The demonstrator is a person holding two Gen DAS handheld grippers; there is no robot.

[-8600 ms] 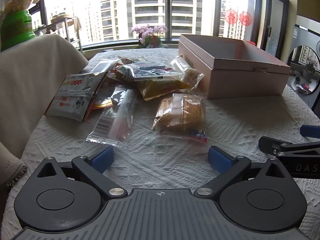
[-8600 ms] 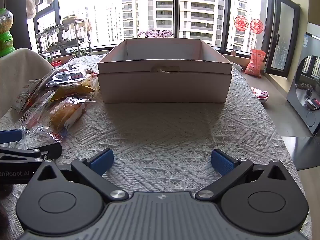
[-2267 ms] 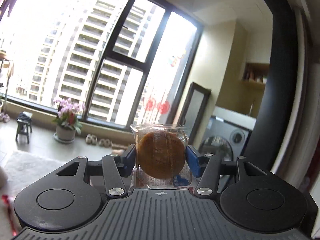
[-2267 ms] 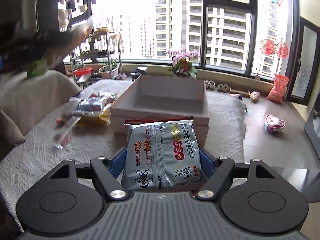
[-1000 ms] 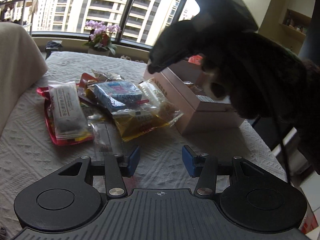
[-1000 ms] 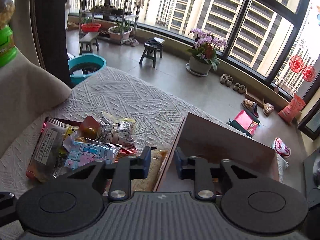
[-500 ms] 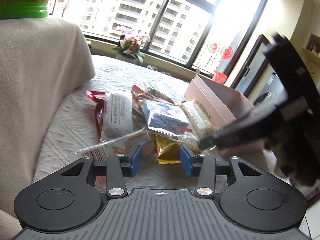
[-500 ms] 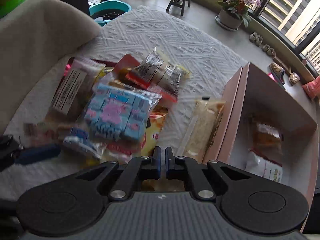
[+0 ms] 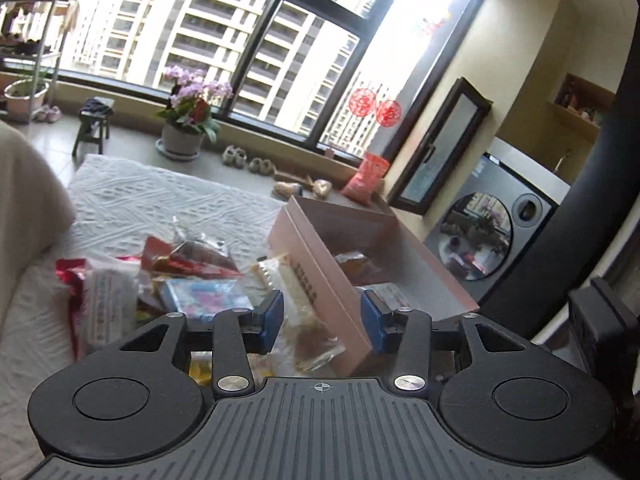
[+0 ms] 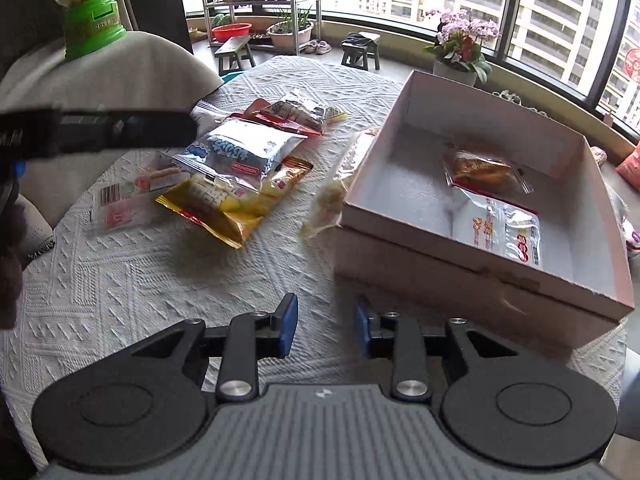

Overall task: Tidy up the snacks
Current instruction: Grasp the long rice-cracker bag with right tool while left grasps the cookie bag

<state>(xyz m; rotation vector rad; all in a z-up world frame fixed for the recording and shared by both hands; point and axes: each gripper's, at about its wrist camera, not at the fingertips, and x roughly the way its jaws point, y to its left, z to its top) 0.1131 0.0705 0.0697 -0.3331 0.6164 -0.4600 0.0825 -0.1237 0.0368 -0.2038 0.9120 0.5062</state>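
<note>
A pink cardboard box [image 10: 472, 268] stands on the table at the right. In it lie a round brown cake in clear wrap [image 10: 482, 170] and a silver and white snack bag [image 10: 508, 230]. Several loose snack packs lie left of the box, among them a blue and silver bag [image 10: 240, 154] and a yellow bag [image 10: 232, 204]. A clear pack of crackers [image 10: 340, 188] leans on the box's left wall. My right gripper [image 10: 325, 330] is open and empty over bare cloth before the box. My left gripper [image 9: 322, 322] is open and empty above the box's [image 9: 320, 276] near corner.
The table wears a white textured cloth [image 10: 132, 280]. A cream padded chair back [image 10: 120, 68] with a green candy dispenser [image 10: 90, 12] stands at the left. The left gripper's body [image 10: 96, 130] crosses the right wrist view at upper left. A washing machine [image 9: 488, 232] stands beyond the box.
My right gripper was shut half a second ago and has opened, and it has pulled back low before the box. My left gripper has risen and swung right toward the box.
</note>
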